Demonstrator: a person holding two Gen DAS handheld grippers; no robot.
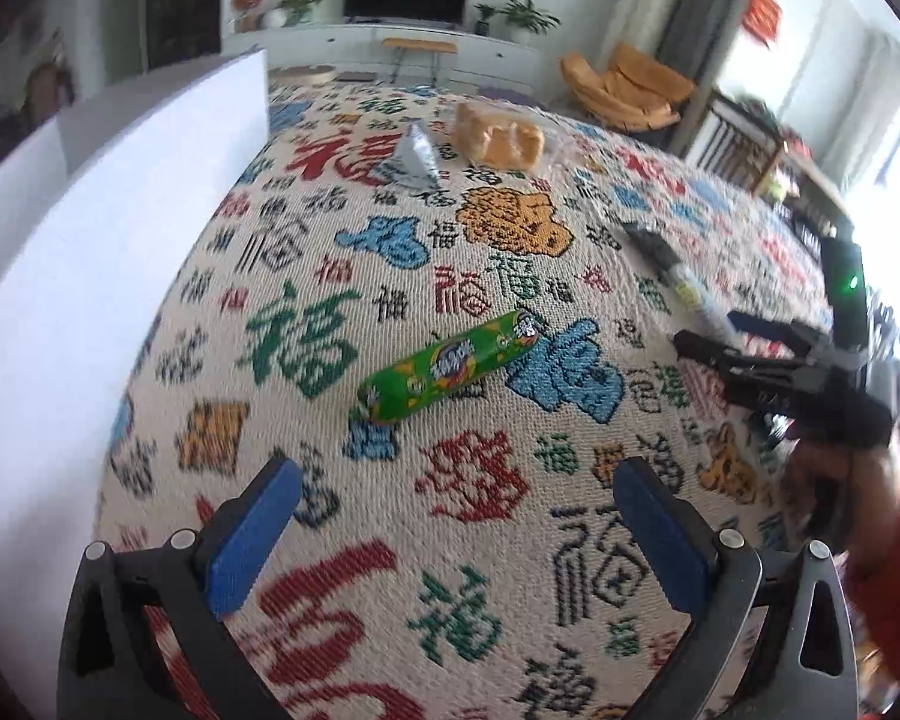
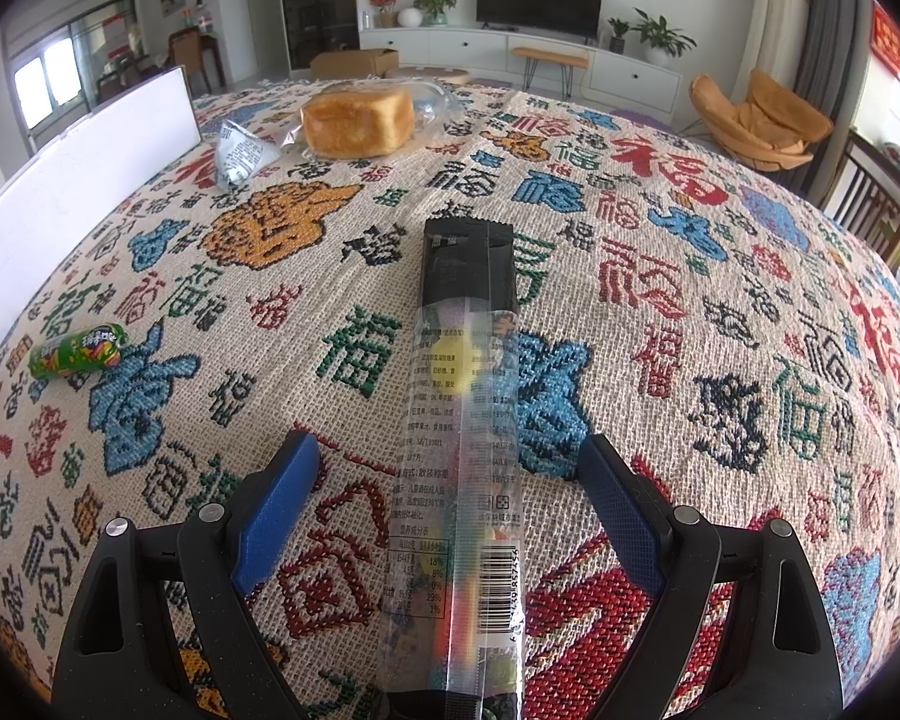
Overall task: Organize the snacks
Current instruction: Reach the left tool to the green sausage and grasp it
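Observation:
A green sausage-shaped snack [image 1: 450,369] lies on the patterned tablecloth [image 1: 354,540], just ahead of my left gripper [image 1: 456,480], which is open and empty. A long packet with a black top and a clear printed body [image 2: 468,420] lies lengthwise between the blue pads [image 2: 276,504] of my right gripper [image 2: 450,450]. The jaws stand wide and neither pad touches it. Farther back are a silver triangular packet [image 2: 240,153] and a wrapped loaf of bread [image 2: 357,120]. In the left wrist view the right gripper [image 1: 711,330] hangs over the long packet [image 1: 678,276].
A white box [image 1: 90,240] with tall walls stands along the left side of the table [image 2: 78,192]. The green snack [image 2: 78,351] lies close to it. A hand in a red sleeve [image 1: 894,540] holds the right gripper. Beyond the table are a TV unit, plants and an orange chair.

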